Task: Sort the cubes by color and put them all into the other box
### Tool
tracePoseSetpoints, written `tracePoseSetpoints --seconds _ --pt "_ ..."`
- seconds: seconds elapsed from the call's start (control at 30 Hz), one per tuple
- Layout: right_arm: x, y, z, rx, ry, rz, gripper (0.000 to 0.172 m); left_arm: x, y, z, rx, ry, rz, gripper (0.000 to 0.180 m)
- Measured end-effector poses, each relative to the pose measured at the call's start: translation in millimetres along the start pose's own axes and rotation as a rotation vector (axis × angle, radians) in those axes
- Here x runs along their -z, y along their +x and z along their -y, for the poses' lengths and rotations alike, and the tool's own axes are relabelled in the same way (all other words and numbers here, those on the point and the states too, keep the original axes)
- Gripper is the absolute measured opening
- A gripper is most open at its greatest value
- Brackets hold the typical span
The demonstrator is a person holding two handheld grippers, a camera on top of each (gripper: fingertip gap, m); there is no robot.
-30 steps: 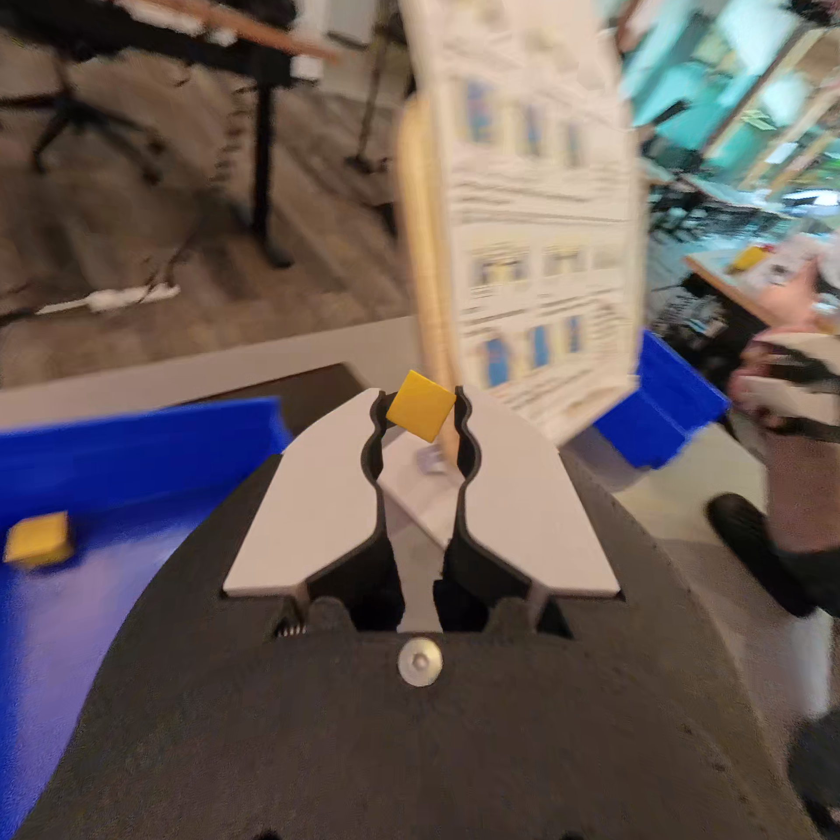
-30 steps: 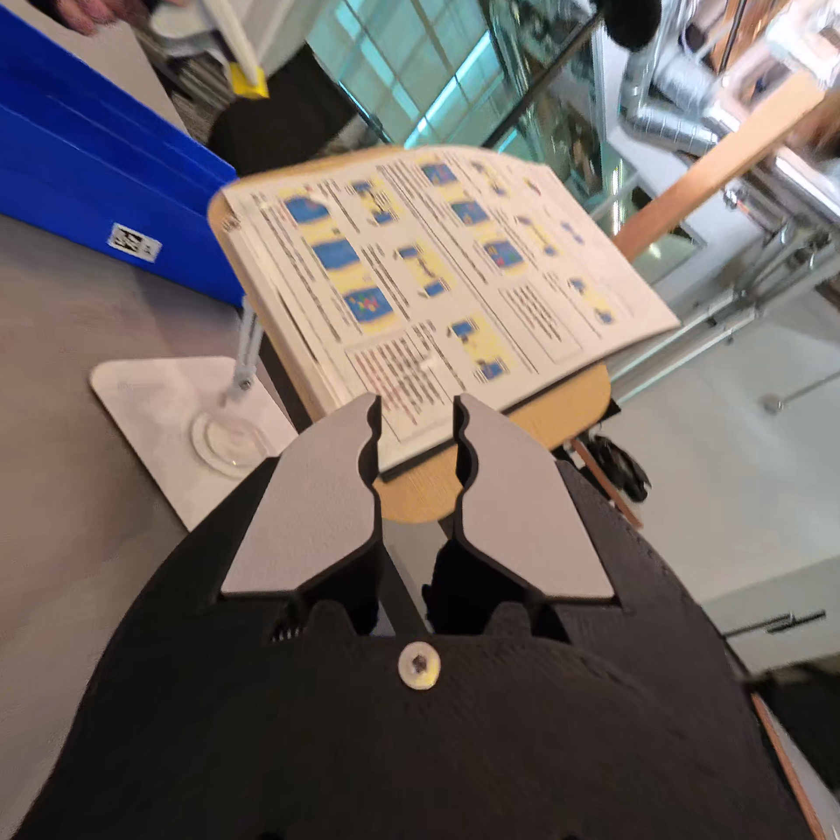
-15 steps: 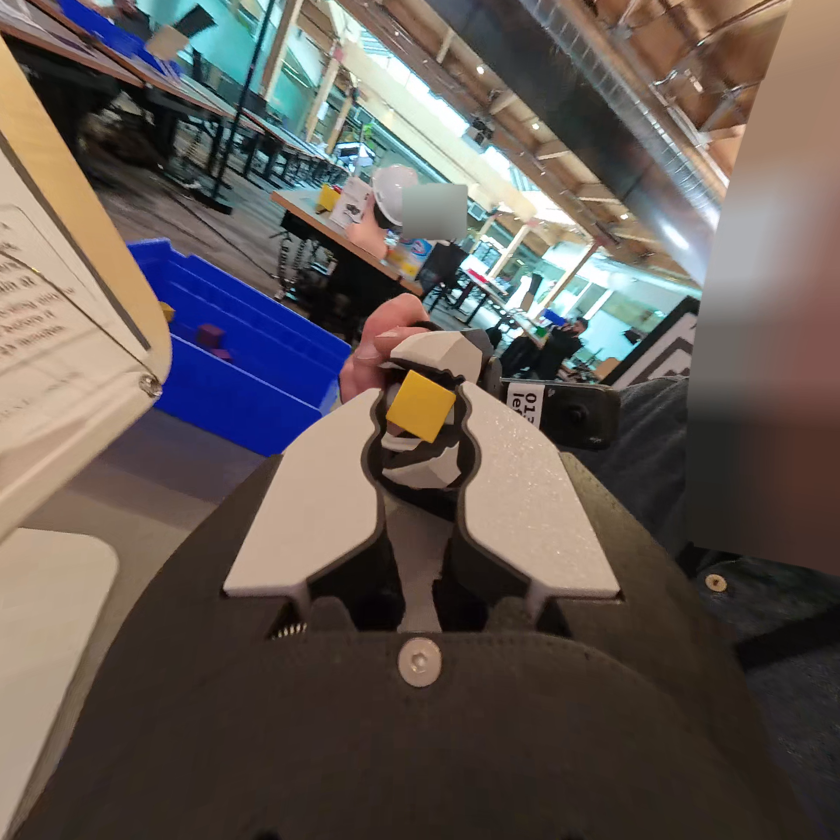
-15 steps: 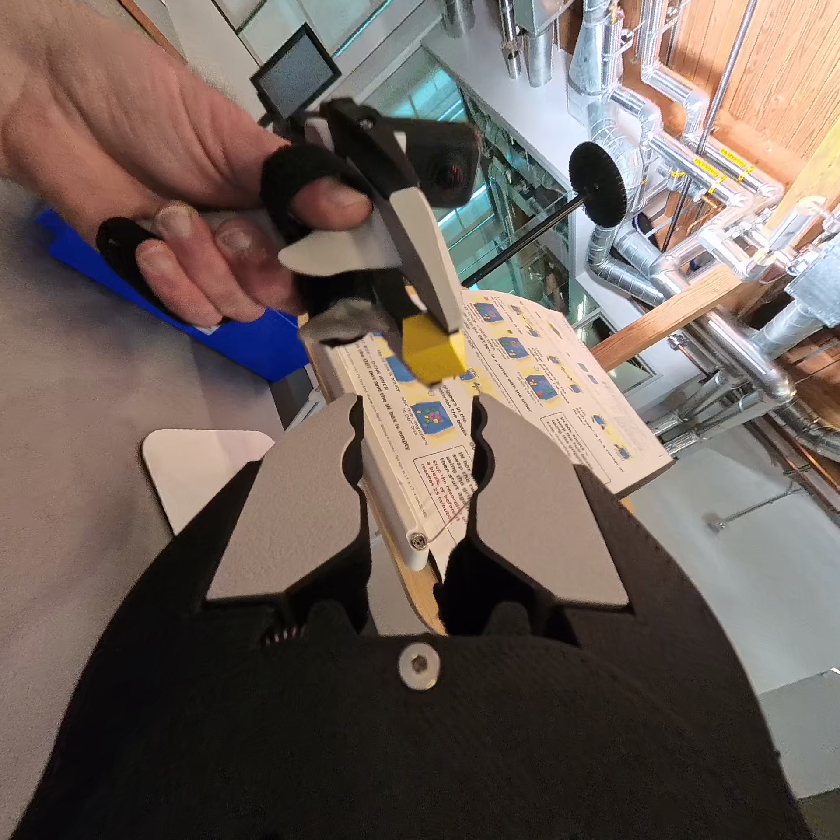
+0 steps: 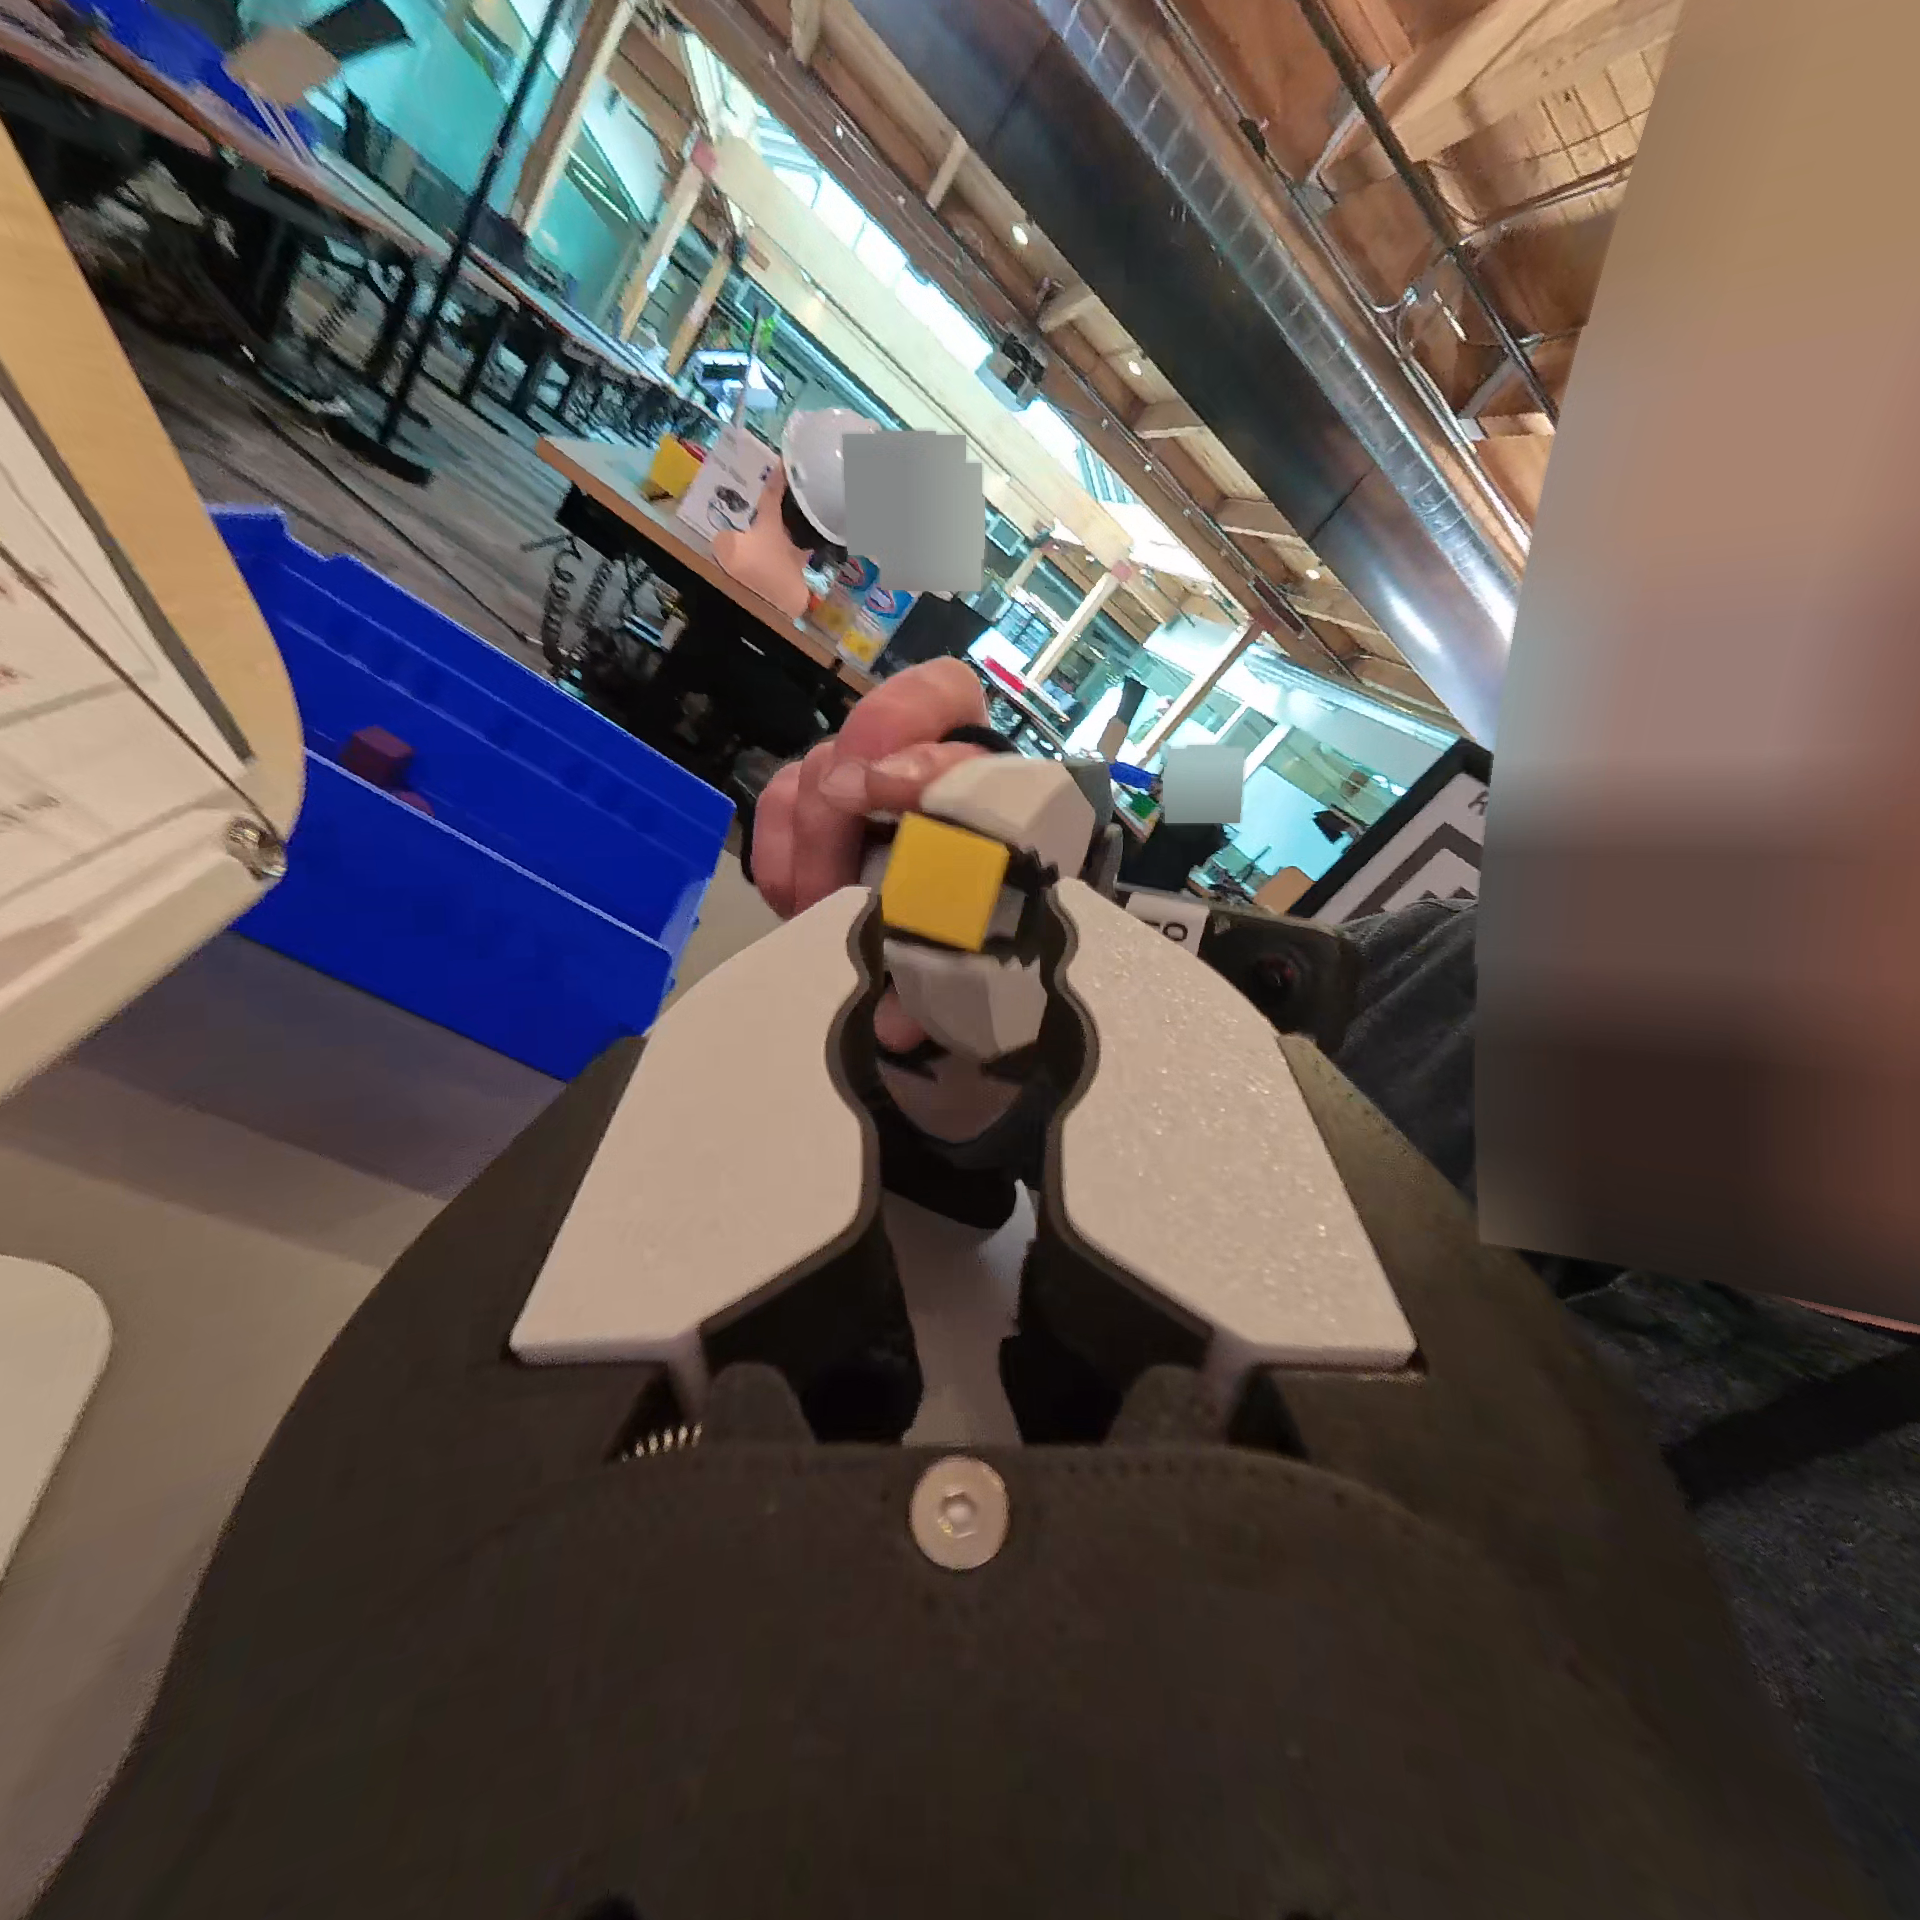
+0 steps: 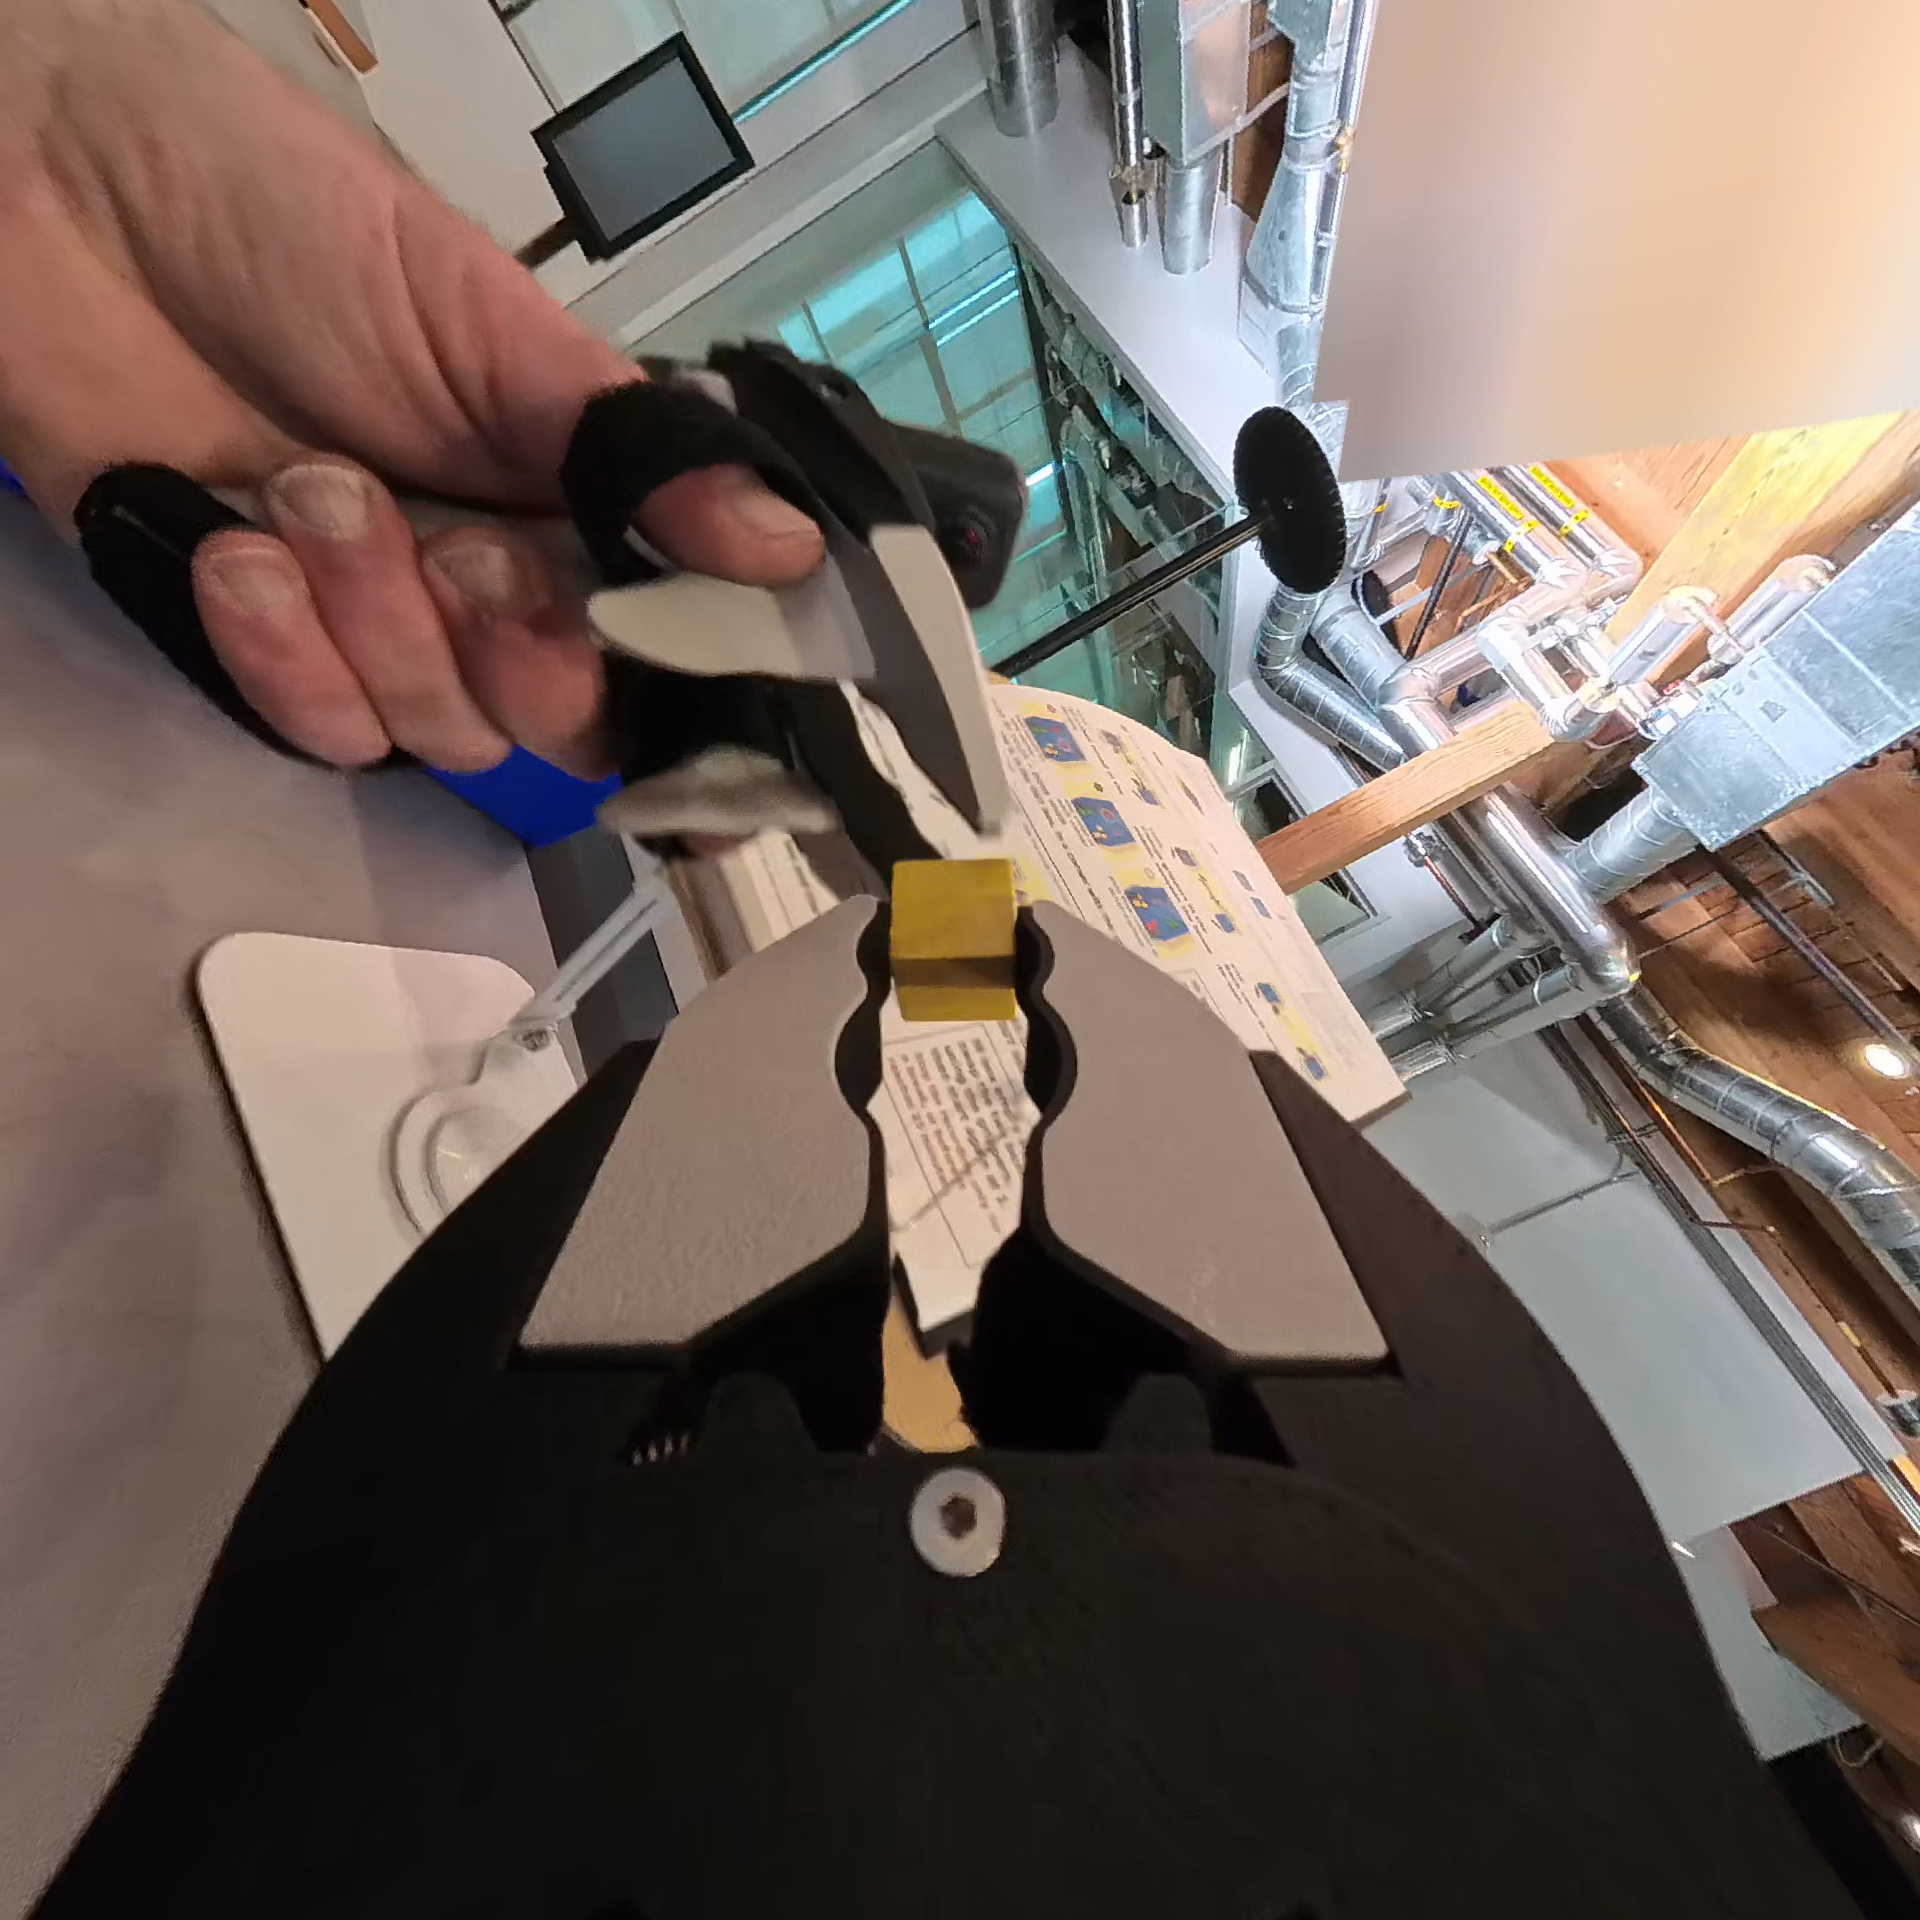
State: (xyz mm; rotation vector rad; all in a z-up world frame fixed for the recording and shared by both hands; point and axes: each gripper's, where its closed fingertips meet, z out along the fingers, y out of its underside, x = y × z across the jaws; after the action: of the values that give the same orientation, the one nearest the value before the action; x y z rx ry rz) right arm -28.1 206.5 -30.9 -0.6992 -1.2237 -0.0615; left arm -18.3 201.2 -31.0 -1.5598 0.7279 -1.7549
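Right gripper (image 6: 951, 935): narrow, both pads pressed on the side faces of the yellow cube (image 6: 951, 940), which sits square at the fingertips, at 12 o'clock in the right wrist view.
Left gripper (image 5: 956, 914): nose to nose with the right one. In its own view the cube shows level with its tips, with a dark gap on the 3 o'clock side. In the right wrist view one of its fingers (image 6: 935, 707) ends just above the cube's top edge and the other is off toward 9 o'clock. It does not clamp the cube.
Left hand (image 6: 312, 416): at 10 o'clock in the right wrist view, fingers in black straps on the left gripper.
Right hand (image 5: 831, 800): just behind the cube in the left wrist view, at 11 o'clock of it.
White stand base (image 6: 343, 1091): flat on the grey table (image 6: 125, 935), at 9 o'clock of the right gripper.
Instruction sheet (image 6: 1143, 883): on a tilted wooden board behind the cube, running toward 2 o'clock.
Blue box (image 5: 468, 862): farther back on the table, at 9 o'clock in the left wrist view.
Purple cube (image 5: 376, 750): inside the blue box, near its 9 o'clock end.
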Motion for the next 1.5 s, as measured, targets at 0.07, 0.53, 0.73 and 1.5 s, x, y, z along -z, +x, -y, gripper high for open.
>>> tracePoseSetpoints --seconds 0.07,0.53,0.73,1.5 --pt "4.2 21.7 -19.5 -0.006 -0.067 -0.029 0.022 9.3 1.7 7.8 -0.044 0.015 0.026 0.023" --pt "117.9 58.1 -309.5 -0.458 -0.970 0.090 0.032 18.5 0.7 9.4 -0.138 -0.017 0.089 0.002" --pt "131.7 71.7 -328.0 -0.476 -1.020 -0.002 0.036 24.8 0.0 13.0 -0.166 -0.016 0.120 0.001" --pt "76.6 89.8 -241.6 -0.291 -0.770 -0.070 0.022 321.5 -94.1 120.4 -0.243 0.147 1.005 0.020"
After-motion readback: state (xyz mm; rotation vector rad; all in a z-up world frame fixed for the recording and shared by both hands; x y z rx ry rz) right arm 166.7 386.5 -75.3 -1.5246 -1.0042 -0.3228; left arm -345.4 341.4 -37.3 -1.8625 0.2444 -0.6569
